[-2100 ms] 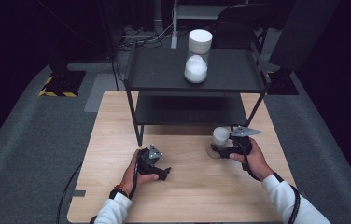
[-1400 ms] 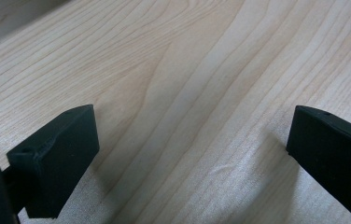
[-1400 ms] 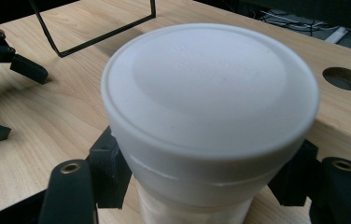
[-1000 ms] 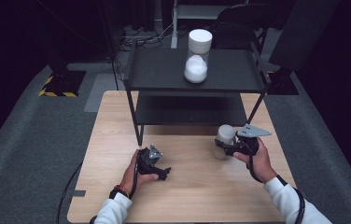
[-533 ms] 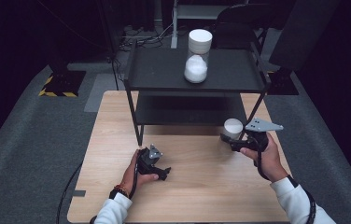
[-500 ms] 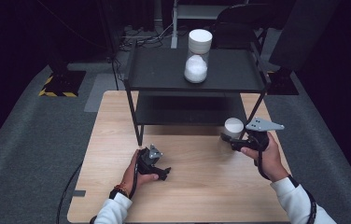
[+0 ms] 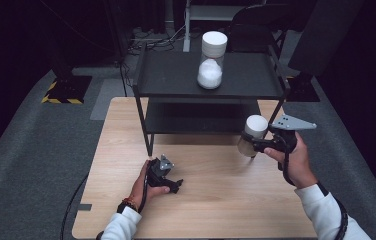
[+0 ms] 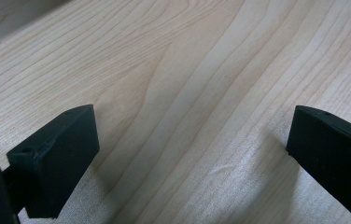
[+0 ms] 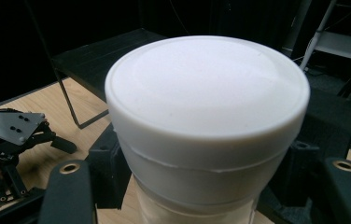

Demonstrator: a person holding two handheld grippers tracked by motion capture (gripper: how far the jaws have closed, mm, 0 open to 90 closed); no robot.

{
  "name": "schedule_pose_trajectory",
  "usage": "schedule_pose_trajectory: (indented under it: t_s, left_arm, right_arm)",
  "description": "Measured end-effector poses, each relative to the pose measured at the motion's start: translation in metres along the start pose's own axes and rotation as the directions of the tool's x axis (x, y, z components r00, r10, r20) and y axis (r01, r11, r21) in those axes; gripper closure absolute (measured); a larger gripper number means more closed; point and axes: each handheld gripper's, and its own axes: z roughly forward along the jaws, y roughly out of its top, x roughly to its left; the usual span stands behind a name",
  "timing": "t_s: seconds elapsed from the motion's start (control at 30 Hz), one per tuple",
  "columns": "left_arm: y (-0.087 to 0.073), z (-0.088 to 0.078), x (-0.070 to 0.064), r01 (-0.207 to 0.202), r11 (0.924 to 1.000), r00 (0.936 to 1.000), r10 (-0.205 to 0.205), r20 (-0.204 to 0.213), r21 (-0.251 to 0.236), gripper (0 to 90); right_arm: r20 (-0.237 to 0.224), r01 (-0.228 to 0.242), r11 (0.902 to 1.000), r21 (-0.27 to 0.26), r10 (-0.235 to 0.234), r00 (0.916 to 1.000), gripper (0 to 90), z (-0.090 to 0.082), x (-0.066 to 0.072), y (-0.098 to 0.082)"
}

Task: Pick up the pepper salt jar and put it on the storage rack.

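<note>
My right gripper is shut on a white-lidded jar and holds it in the air, beside the right leg of the black shelf unit. In the right gripper view the jar's white lid is close up, with a black jaw on each side of the body. A second jar with a white lid and white contents stands on the shelf's top. My left gripper rests on the wooden table near the front, jaws open and nothing between them.
The shelf unit stands on the back half of the table and has a lower deck. Grey carpet surrounds the table. The left gripper appears low at the left of the right gripper view.
My right gripper has lifted the jar off the table and carried it up and slightly right. The left gripper has stayed where it was.
</note>
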Motion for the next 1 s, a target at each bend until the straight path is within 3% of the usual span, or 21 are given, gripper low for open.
schedule_pose_trajectory:
  t_s: [1.0]
  left_arm:
    - [0.0,0.0,0.0,0.002,1.0,1.0,-0.002,0.0,-0.002,2.3]
  right_arm:
    - [0.001,-0.012,0.9998,-0.017,0.012,0.9999,33.9,-0.019,0.0,0.071]
